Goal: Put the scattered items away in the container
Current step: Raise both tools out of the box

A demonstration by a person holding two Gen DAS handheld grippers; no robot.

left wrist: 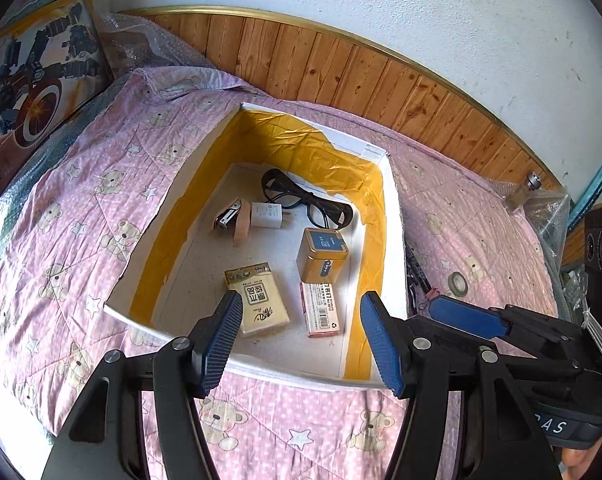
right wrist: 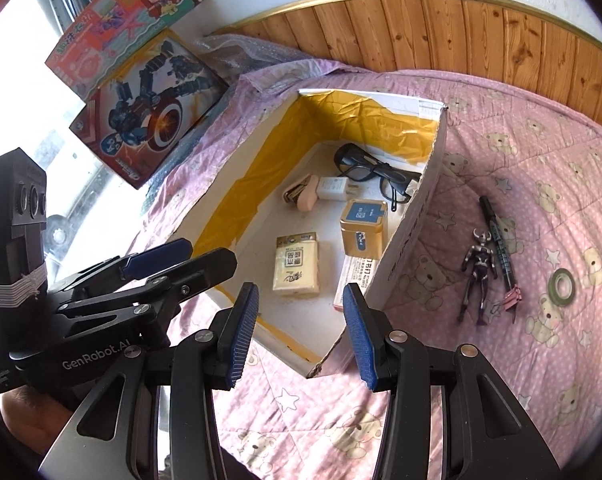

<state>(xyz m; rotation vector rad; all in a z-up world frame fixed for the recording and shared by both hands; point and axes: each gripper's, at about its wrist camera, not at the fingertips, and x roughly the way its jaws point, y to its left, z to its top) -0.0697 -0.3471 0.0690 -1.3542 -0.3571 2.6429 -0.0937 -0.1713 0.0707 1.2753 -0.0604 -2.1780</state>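
Holding nothing, both grippers, left [left wrist: 297,336] and right [right wrist: 301,332], hover fingers wide apart; the box [right wrist: 413,216] is mostly filled, while figurine [right wrist: 477,268], pen [right wrist: 499,240] and tape roll [right wrist: 563,286] remain on the bed [right wrist: 541,152].

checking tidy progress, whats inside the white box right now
Inside the box: glasses, charger, stapler, gold tin, tissue pack, staples box. Its near wall hides part of the floor.

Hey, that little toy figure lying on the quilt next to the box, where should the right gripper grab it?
Grip the toy figure across its torso, coming straight down with the right gripper. It lies flat, limbs thin and splayed. A pen lies close along one side, so keep the fingers clear of it.
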